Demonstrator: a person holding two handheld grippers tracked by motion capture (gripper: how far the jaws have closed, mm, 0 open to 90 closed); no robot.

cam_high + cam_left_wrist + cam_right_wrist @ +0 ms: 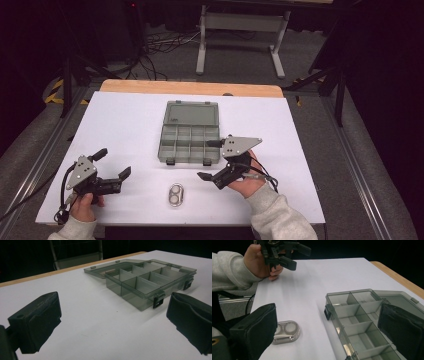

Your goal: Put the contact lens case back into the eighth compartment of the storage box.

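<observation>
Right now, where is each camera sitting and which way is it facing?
High view: above the person's side, looking forward and down at the white table, organizer box, both hands, left gripper and right gripper.
Left gripper view: rides that gripper, looks between its open jaws toward the box.
Right gripper view: looks between its open jaws at the small metal case, box, left hand.
All share the box.

This looks like a lab or recording studio rather than a home. A white-topped table point(125, 125) with a wooden far edge point(190, 88) stands on grey carpet point(240, 55), flanked left and right by metal rails point(47, 155). Black curtains point(385, 75) close off the sides, loose cables point(155, 47) lie on the far floor, and a grey metal stand point(242, 22) rises behind.
</observation>
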